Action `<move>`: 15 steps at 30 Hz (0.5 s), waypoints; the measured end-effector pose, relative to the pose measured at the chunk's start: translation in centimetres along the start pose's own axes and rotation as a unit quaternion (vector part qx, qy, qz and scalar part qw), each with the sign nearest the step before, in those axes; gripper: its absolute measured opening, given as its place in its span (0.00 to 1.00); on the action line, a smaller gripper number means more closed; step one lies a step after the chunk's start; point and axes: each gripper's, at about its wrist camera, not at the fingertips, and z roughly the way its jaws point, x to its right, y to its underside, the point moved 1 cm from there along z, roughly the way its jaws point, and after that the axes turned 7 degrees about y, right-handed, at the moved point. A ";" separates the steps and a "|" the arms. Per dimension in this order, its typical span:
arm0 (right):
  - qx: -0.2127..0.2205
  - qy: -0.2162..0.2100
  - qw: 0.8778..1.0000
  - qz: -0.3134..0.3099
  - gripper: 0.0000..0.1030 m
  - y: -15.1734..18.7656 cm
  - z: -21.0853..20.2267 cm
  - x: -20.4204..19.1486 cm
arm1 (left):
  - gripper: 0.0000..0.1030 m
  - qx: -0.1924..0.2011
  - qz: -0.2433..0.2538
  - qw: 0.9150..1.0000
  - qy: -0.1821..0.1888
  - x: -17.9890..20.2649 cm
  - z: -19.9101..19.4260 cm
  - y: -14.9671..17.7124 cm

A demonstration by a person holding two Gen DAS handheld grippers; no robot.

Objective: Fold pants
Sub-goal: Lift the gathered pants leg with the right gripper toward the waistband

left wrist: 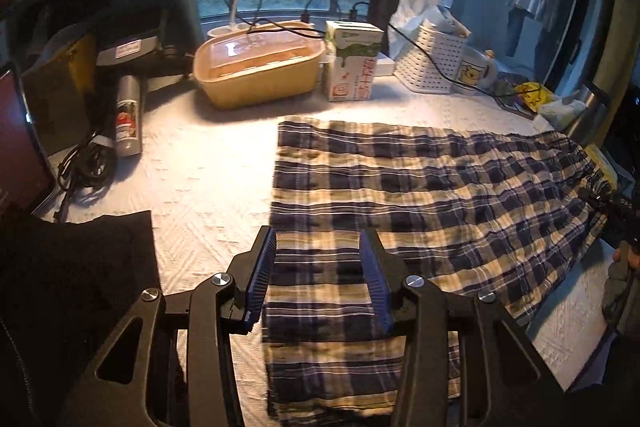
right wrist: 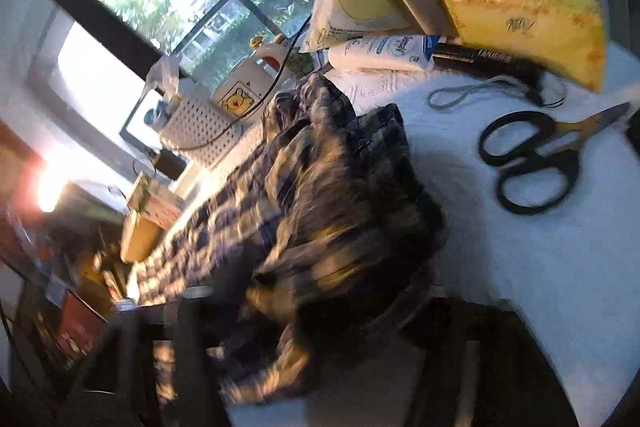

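Across the white-covered desk (left wrist: 208, 179) the plaid pants (left wrist: 420, 187) lie lengthwise, flat, one end near the left claw (left wrist: 318, 275), the other bunched at the right.

Left claw: jaws apart, straddling the near strip of cloth, not clamped.

Right claw (right wrist: 304, 311): view blurred; cloth is heaped and lifted at its fingers, which suggests a grip, but I cannot tell whether the jaws are closed.

Judgement: a lengthwise fold is in hand. To do it well, the left claw should close on both layers at the near edge, and the right end should be carried over low and evenly so the side edges meet square.

Room: bare desk shows left of the pants. Along the far edge stand a tub (left wrist: 258, 63), carton (left wrist: 352, 61), basket (left wrist: 430, 63) and mug (left wrist: 476, 71), near but apart from the cloth. Scissors (right wrist: 532, 163) and a tube (right wrist: 384, 53) lie just beside the right end; a swept hem could catch them.
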 end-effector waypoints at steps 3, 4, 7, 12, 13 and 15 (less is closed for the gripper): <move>-0.004 -0.019 0.999 0.033 0.18 -0.5 0.9 0.4 | 0.42 0.001 -0.004 1.000 -0.003 -0.6 0.0 -0.1; 0.000 -0.020 0.999 0.029 0.17 -0.6 0.9 0.1 | 0.42 0.002 -0.006 1.000 -0.003 -0.8 -0.1 0.0; 0.015 -0.013 1.000 -0.006 0.15 -1.0 0.1 -1.7 | 0.42 0.004 -0.007 1.000 -0.002 -1.2 -0.2 -0.1; 0.054 0.023 0.992 -0.110 0.14 -1.4 -1.9 -7.1 | 0.42 0.019 -0.008 1.000 0.002 -2.2 -0.8 -0.5; 0.060 0.027 0.989 -0.129 0.14 -1.4 -2.1 -8.3 | 0.42 0.022 -0.009 1.000 0.003 -2.5 -0.9 -0.6; 0.073 0.032 0.983 -0.168 0.14 -1.2 -2.4 -11.0 | 0.42 0.029 -0.011 1.000 0.006 -2.9 -1.4 -0.5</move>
